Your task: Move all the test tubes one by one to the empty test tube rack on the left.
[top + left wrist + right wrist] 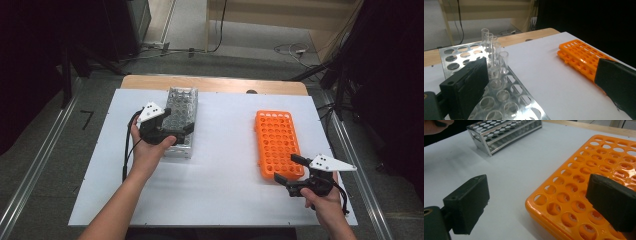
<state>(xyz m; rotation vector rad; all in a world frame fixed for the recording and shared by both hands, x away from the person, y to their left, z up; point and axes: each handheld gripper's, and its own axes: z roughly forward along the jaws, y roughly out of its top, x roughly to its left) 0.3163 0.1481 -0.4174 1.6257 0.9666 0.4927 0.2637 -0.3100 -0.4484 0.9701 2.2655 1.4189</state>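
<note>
While the left gripper (175,131) hangs over the metal rack (181,107), a short row of clear tubes (495,53) stands in that rack. Each tube is upright, with its long side going straight up and its open mouth at the top. In the left gripper view the tubes make a line that runs away from the camera, along the rack's edge nearest the middle of the table. They stand just past the tip of the jaw on the left of that view. The jaws are wide apart, and nothing is between them. No jaw touches a tube. The rack is long and shiny with many round holes, and most holes are bare. In the high view its long side runs away from the person, and it sits on the left part of the white sheet (220,170). The left hand (147,147) holds the gripper over the rack's near end. The orange rack (278,142) lies well apart, on the right part of the sheet, and its long side also runs away from the person. The right gripper (292,172) is at the near end of the orange rack. Its jaws are wide apart too, with one over the holes and one over the sheet. They grip nothing. The sheet covers a wood table (215,83).
</note>
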